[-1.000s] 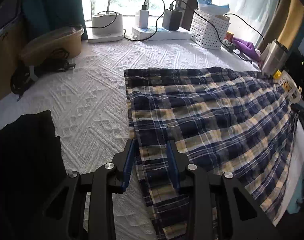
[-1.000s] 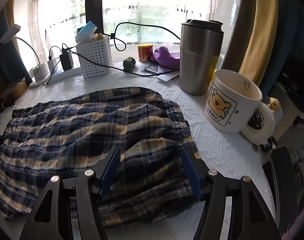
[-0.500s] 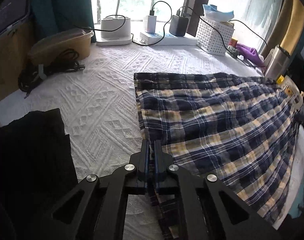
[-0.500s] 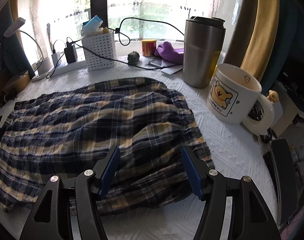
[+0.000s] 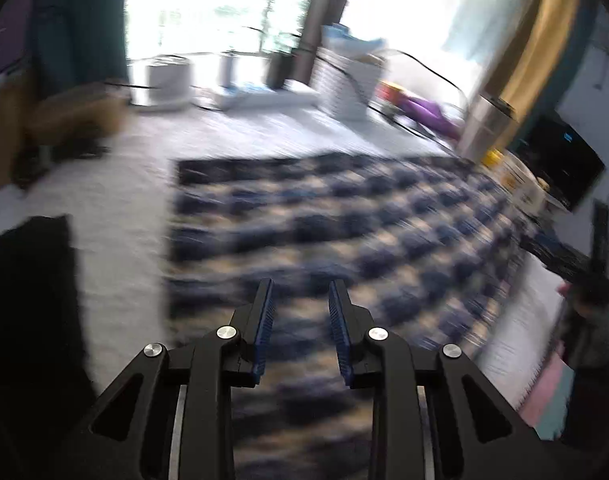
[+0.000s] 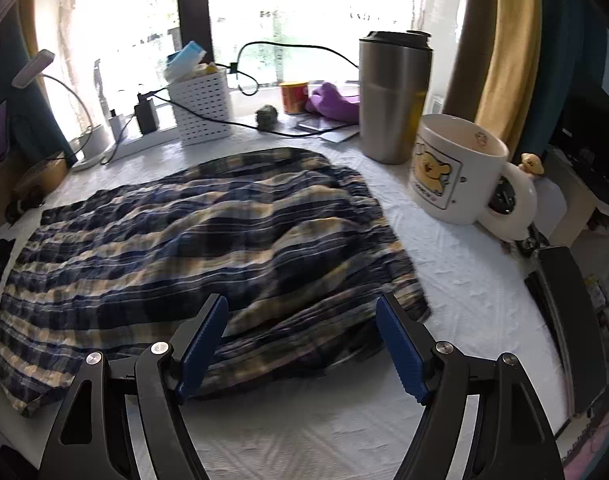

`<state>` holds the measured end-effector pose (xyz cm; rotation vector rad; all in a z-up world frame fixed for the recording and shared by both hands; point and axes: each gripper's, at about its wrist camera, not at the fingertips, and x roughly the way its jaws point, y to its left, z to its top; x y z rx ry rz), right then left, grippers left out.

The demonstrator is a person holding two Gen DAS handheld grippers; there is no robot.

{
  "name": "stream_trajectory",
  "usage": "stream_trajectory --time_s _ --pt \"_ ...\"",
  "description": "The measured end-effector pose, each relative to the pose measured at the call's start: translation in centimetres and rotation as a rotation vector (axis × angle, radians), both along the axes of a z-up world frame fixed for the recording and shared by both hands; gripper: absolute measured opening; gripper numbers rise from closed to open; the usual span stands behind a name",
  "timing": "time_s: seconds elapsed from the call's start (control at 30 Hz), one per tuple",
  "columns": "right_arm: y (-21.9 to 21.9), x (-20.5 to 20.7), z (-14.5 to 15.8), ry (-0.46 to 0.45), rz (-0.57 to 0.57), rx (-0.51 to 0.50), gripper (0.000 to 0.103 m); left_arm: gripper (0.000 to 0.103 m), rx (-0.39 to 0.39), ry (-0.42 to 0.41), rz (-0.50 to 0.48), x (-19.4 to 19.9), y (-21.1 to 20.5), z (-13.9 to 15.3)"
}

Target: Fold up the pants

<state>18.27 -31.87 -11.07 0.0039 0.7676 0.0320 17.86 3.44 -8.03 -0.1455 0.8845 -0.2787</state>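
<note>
Window [image 6: 304, 20] backlight glares; left view motion-blurred.

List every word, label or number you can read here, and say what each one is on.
Nothing can be read with confidence.
Mug: a line of print under the yellow bear picture, too small to read.
Orange can: label too small and blurred.
Tumbler: no text visible.
Left wrist view: motion-blurred throughout, nothing legible.
</note>
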Motion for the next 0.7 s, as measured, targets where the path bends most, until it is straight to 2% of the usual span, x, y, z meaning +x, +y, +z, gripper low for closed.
stream_trajectory --time_s 0.13,0.3,0.4,0.7 --pt "1.4 0.0 -0.7 0.0 0.039 0.012 0.078 0.027 -0.018 0.029 -0.09 -1.1 -3.6 -1.1" --pt "3.2 0.1 -3.0 0.092 0.061 -0.118 0.078 0.027 -0.014 0.073 -0.134 -2.1 -5.6 -2.4" --pt "2.6 -0.7 -3.1 0.094 0.054 -0.096 0.078 0.027 0.042 0.096 -0.155 -3.2 -6.7 -3.5" --pt "1.3 -2.9 -3.1 0.087 0.026 -0.067 0.079 0.027 0.078 0.078 -0.162 -5.3 -6.3 -3.3"
